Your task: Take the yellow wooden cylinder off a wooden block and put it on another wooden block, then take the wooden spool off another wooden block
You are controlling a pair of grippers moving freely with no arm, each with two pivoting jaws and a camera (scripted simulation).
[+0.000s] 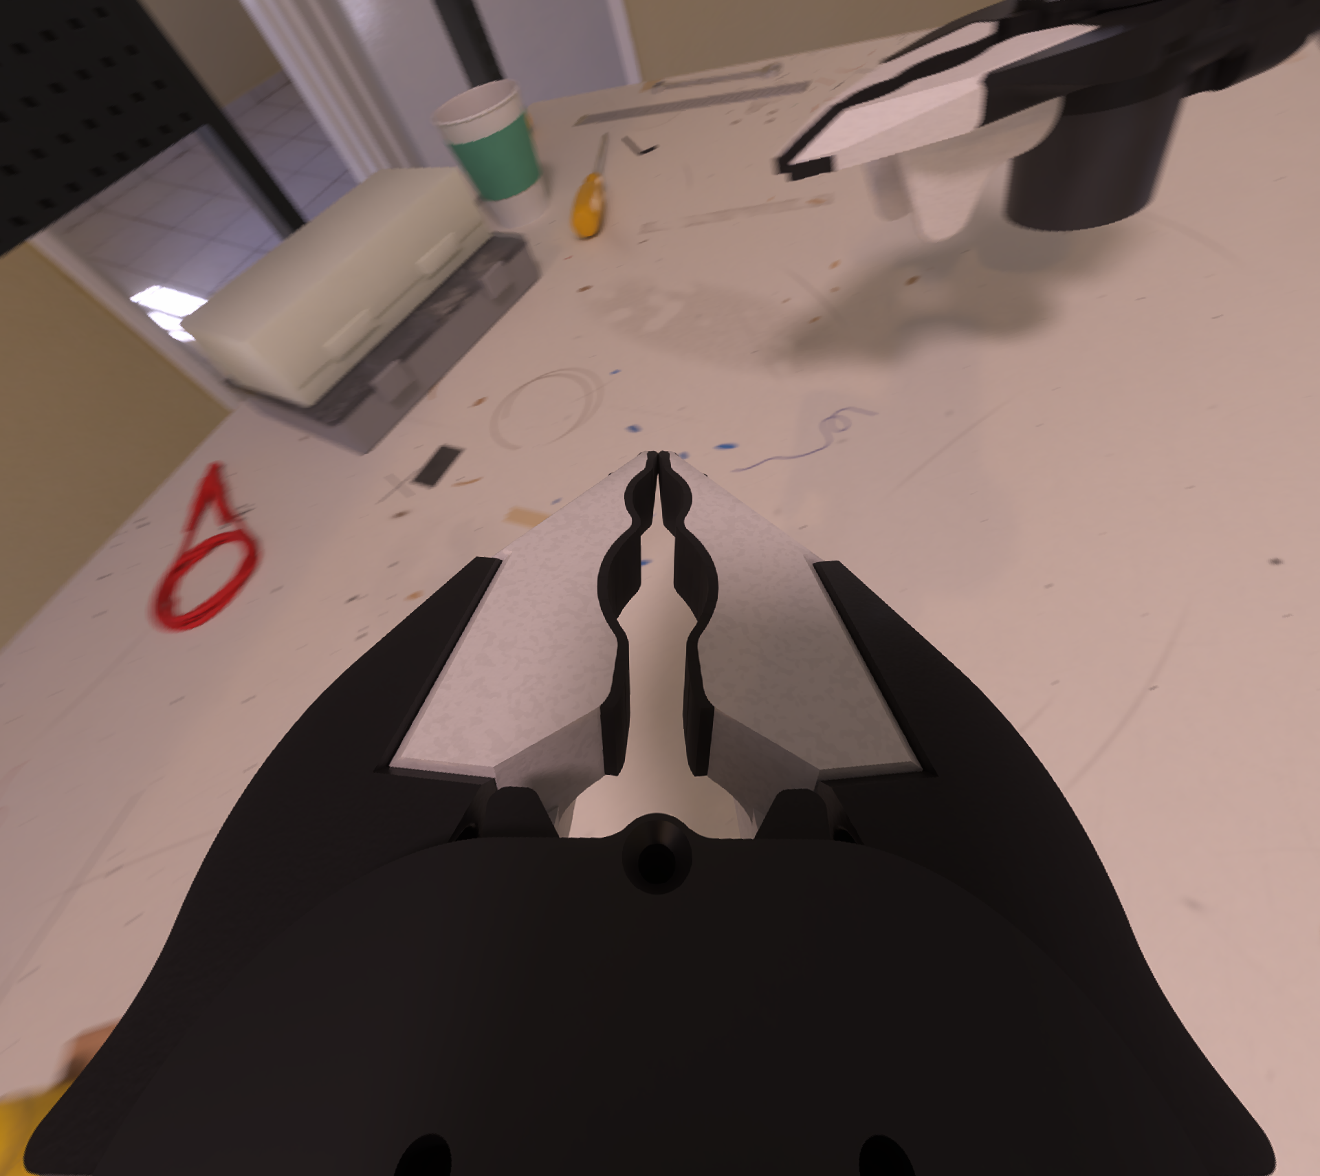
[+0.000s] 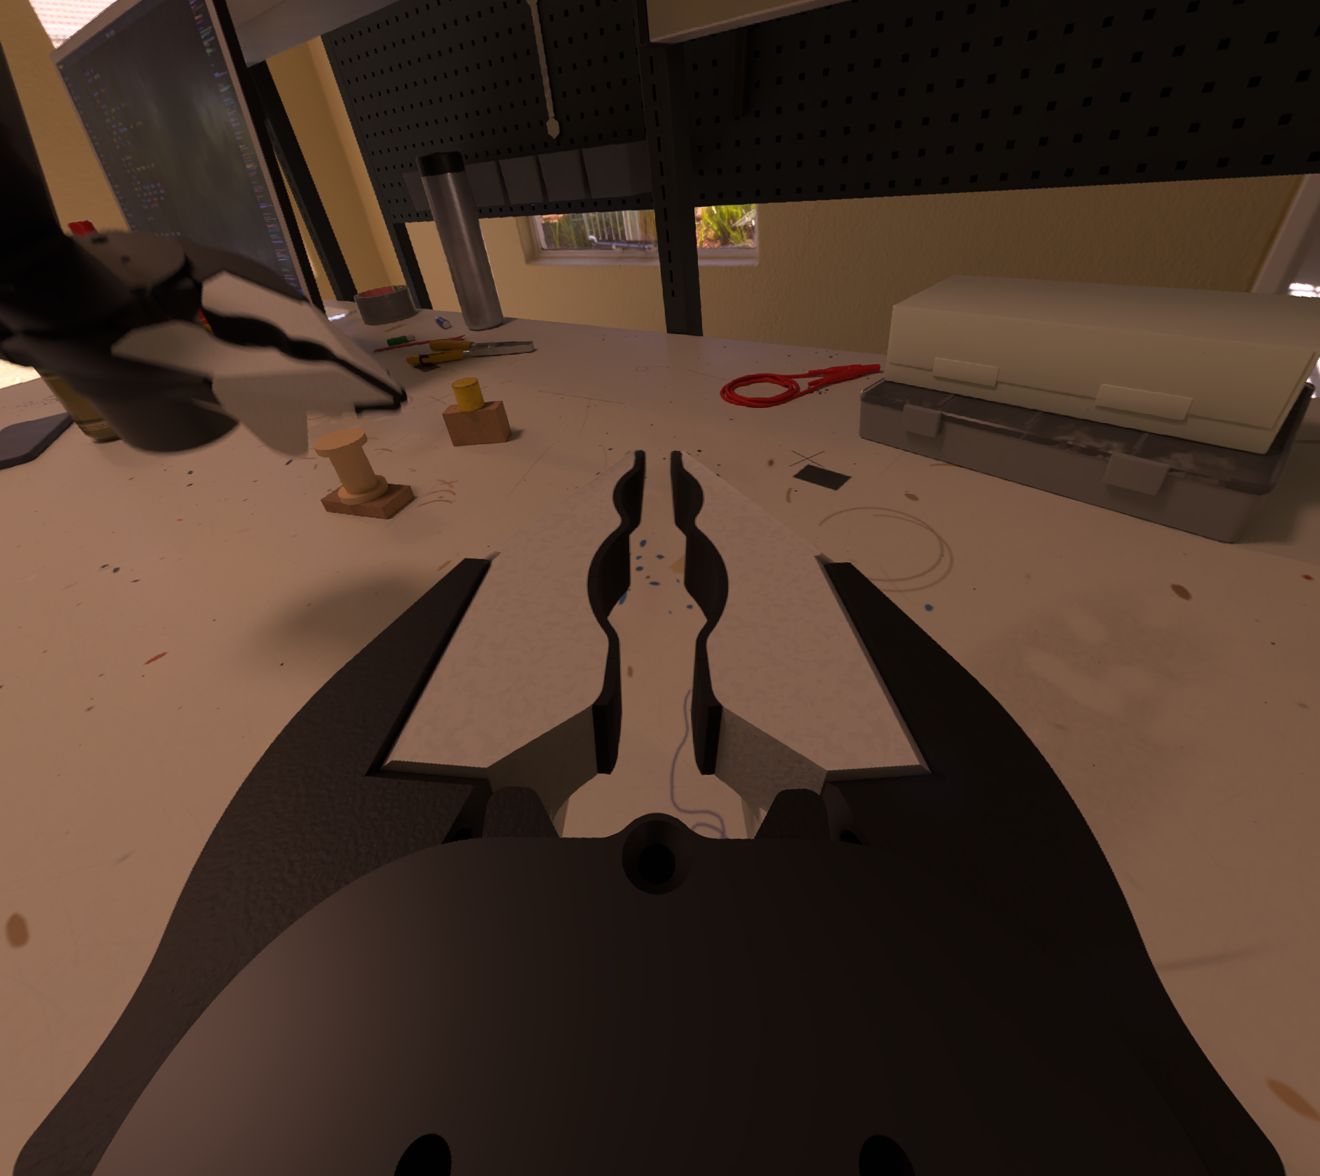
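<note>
In the right wrist view, a yellow wooden cylinder [image 2: 468,393] stands upright on a wooden block [image 2: 477,425] in the middle distance. A pale wooden spool [image 2: 350,463] stands upright on a flat wooden block [image 2: 368,500] nearer and to the left. My right gripper [image 2: 656,457] is empty, its jaws a narrow gap apart, well short of both. My left gripper [image 2: 396,396] hovers shut and empty above and left of the spool. In its own view, the left gripper [image 1: 657,459] points at bare table, and the right gripper [image 1: 803,166] hangs at the upper right.
A cream case on a grey case [image 2: 1093,384] lies at the right, with a red cable [image 2: 778,388] beside it. A monitor [image 2: 171,141], a steel flask [image 2: 461,245], a tape roll [image 2: 386,306] and hand tools [image 2: 457,348] stand at the back. A paper cup [image 1: 493,148] and a screwdriver [image 1: 589,202] are beyond the cases.
</note>
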